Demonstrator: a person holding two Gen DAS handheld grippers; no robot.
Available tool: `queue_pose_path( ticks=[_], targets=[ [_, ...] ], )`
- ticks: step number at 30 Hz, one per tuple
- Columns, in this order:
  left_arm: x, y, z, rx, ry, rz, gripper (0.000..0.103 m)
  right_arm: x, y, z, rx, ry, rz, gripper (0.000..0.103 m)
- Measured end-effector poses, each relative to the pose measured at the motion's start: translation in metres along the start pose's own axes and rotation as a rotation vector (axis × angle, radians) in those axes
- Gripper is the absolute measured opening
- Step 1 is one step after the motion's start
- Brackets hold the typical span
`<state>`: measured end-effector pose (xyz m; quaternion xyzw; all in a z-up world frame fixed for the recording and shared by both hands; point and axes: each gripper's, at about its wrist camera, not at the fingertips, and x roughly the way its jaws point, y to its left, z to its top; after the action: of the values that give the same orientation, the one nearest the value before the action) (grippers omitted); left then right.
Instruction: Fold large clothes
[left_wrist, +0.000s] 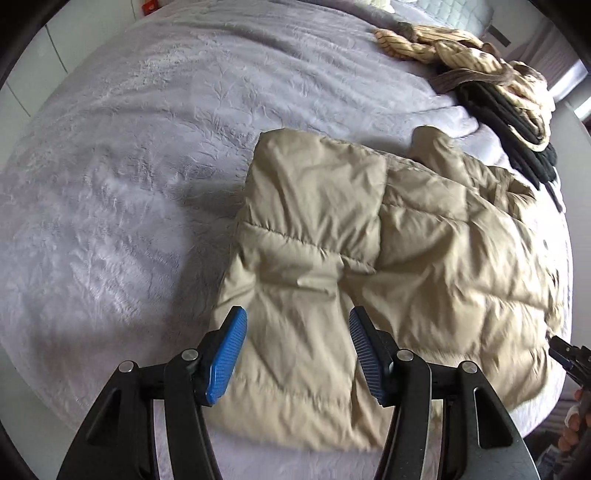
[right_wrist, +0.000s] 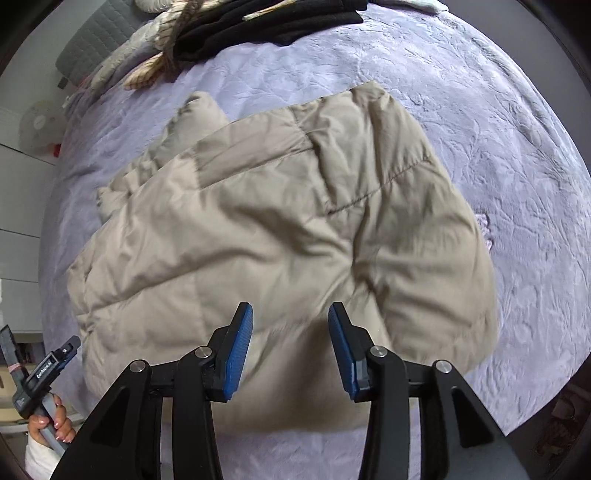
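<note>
A beige puffer jacket (left_wrist: 424, 240) (right_wrist: 277, 221) lies partly folded on the lilac-grey bedspread (left_wrist: 129, 184) (right_wrist: 498, 129), with one sleeve laid over its body. My left gripper (left_wrist: 297, 314) hovers over the jacket's near left part, pointing steeply down, jaws open with nothing pinched between the blue pads. My right gripper (right_wrist: 291, 308) hangs over the jacket's near edge, also open and empty. Each view catches the other gripper at its border: the right one at the far right of the left wrist view, and the left one, held by a hand (right_wrist: 55, 421), at the far left of the right wrist view.
A heap of other clothes (left_wrist: 480, 74) (right_wrist: 258, 26), cream-striped and black, lies at the far corner of the bed. A grey quilted headboard (right_wrist: 99, 40) stands behind it. The bed's edge runs close beneath both grippers.
</note>
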<state>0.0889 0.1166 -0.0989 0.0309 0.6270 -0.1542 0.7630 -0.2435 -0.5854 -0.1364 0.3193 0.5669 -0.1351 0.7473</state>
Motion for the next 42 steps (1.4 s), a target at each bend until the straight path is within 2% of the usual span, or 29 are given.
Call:
queue_pose_path(
  ticks=[7,8,9,10,13,17,18,22,25,28,31,34,40,42],
  targets=[
    [-0.019,-0.004,-0.013,0.076,-0.003,-0.014,0.06,0.0,0.046,-0.023,-0.033,0.008,0.026,0.048],
    [-0.021,-0.004,-0.014,0.08,-0.004,-0.02,0.064,0.0,0.053,-0.024,-0.046,0.003,0.022,0.049],
    [-0.024,-0.003,-0.015,0.08,-0.009,-0.031,0.082,-0.001,0.06,-0.027,-0.06,-0.003,0.021,0.05],
    [-0.026,-0.002,-0.016,0.078,-0.018,-0.035,0.088,-0.003,0.065,-0.029,-0.07,-0.007,0.022,0.051],
    [-0.03,0.001,-0.016,0.08,-0.024,-0.046,0.088,-0.005,0.081,-0.035,-0.091,-0.016,0.025,0.055],
    [-0.031,0.011,-0.016,0.063,-0.035,-0.047,0.089,-0.009,0.097,-0.043,-0.12,-0.025,0.028,0.065],
    [-0.031,0.013,-0.016,0.059,-0.033,-0.046,0.103,-0.01,0.101,-0.046,-0.123,-0.029,0.023,0.069],
    [-0.033,0.022,-0.016,0.064,-0.042,-0.044,0.103,-0.017,0.113,-0.053,-0.125,-0.076,0.028,0.083],
    [-0.031,0.028,-0.013,0.071,-0.04,-0.03,0.103,-0.022,0.124,-0.058,-0.142,-0.137,0.03,0.103],
    [-0.027,0.035,-0.011,0.07,-0.045,-0.019,0.103,-0.024,0.135,-0.064,-0.164,-0.166,0.026,0.103],
    [-0.018,0.046,-0.008,0.064,-0.032,-0.034,0.103,-0.015,0.141,-0.07,-0.176,-0.103,0.01,0.103],
    [-0.005,0.056,-0.004,0.053,0.018,-0.108,0.103,0.003,0.141,-0.074,-0.145,0.005,0.001,0.103],
    [0.016,0.076,0.006,0.045,0.065,-0.229,0.103,0.015,0.139,-0.079,-0.124,0.055,0.005,0.103],
    [0.028,0.078,0.014,0.058,0.081,-0.291,0.103,0.019,0.14,-0.08,-0.115,0.071,0.007,0.103]
  ],
)
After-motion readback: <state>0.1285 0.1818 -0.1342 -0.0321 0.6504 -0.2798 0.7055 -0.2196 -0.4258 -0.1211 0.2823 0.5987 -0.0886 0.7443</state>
